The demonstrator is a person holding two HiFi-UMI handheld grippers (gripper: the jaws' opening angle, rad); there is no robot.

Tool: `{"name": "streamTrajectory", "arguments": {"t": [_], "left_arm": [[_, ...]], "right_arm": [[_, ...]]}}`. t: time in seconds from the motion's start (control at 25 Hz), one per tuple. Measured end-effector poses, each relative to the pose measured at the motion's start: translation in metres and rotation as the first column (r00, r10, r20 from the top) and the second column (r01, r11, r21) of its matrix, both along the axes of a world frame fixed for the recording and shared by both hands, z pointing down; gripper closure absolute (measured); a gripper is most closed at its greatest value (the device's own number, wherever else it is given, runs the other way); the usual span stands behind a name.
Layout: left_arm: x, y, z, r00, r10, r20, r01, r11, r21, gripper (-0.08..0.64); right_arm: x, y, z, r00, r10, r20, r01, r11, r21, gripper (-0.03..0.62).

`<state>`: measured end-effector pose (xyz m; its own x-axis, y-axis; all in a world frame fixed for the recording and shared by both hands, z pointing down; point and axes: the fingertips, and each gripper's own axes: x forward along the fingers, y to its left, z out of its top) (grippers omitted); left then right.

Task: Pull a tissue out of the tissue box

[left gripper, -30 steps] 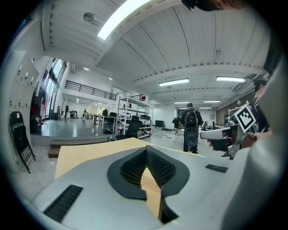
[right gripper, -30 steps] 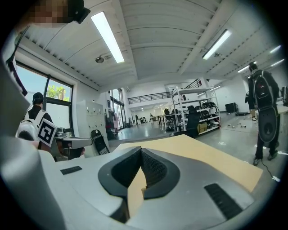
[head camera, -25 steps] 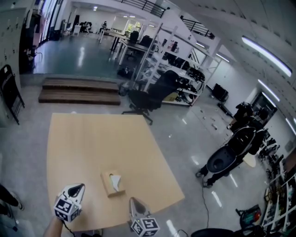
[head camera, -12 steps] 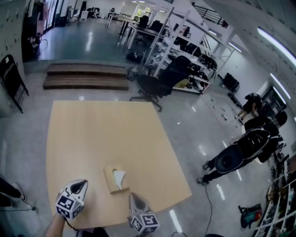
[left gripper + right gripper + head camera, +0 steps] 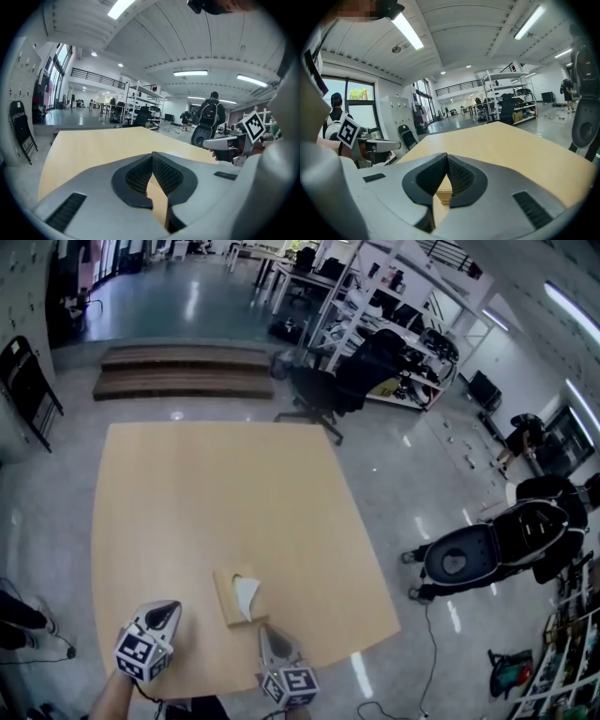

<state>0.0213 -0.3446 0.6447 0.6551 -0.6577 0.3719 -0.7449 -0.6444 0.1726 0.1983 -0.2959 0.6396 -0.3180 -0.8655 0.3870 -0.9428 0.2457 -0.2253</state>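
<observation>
Near edge of table (image 5: 206, 493): tissue box (image 5: 232, 604), white tissue (image 5: 247, 593) poking up. left gripper (image 5: 167, 611) and right gripper (image 5: 266, 634) flank it, fingers pressed together, empty. Spread right fingers first; pinch tuft high; left steadies box.

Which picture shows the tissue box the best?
The head view: it sees the whole tissue box from above, white tissue poking out. The right gripper view shows just a sliver past its jaws. The left gripper view doesn't show it clearly.

Glossy grey floor (image 5: 403, 474); low wooden steps (image 5: 183, 371), maybe platform; black office chair (image 5: 314, 392); shelving (image 5: 352, 306).
</observation>
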Motion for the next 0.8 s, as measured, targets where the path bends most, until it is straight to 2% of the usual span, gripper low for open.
{"name": "streamTrajectory", "arguments": {"t": [0.24, 0.52, 0.8], "left_arm": [[-0.002, -0.002, 0.028, 1.000, 0.010, 0.018, -0.009, 0.999, -0.044, 0.552], [-0.006, -0.005, 0.050, 0.999, -0.004, 0.041, 0.008, 0.996, -0.088, 0.552], [-0.004, -0.009, 0.059, 0.999, 0.001, 0.045, 0.004, 0.995, -0.097, 0.552]], "right_arm": [[-0.005, -0.012, 0.029, 0.999, -0.022, -0.025, 0.021, 0.999, -0.031, 0.583], [-0.007, -0.016, 0.052, 0.999, -0.039, -0.014, 0.038, 0.997, -0.074, 0.583], [-0.007, -0.019, 0.062, 0.999, -0.035, -0.006, 0.035, 0.996, -0.079, 0.583]]}}
